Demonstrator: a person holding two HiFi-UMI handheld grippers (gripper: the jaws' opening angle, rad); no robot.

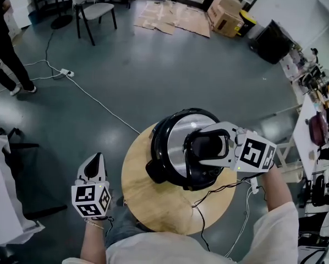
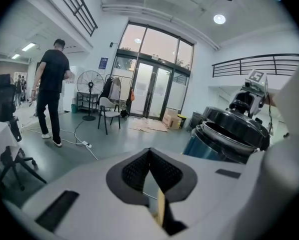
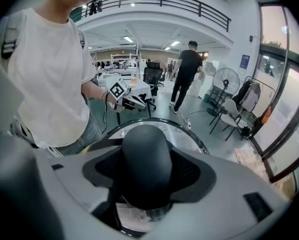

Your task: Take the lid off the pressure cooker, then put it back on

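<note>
lid handle [image 3: 139,156] between right gripper [image 1: 207,146] fingers, clenched on it | left gripper [image 1: 94,170] fingers closed, empty | lid [image 2: 235,120] seemingly raised off pressure cooker [image 2: 217,146]; reseating remains

Grey flr [image 1: 153,65], chair [image 1: 98,9], glass drs [image 2: 154,91], fan [image 2: 90,83]

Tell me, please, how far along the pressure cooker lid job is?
Done: the right hand-held gripper is shut on the round black knob of the black-rimmed steel lid. In hand: the lid sits tilted, lifted off the silver pot on one side. Left: coming off or going back, I cannot tell; it must end seated flat. The left hand-held gripper is shut, empty.
</note>
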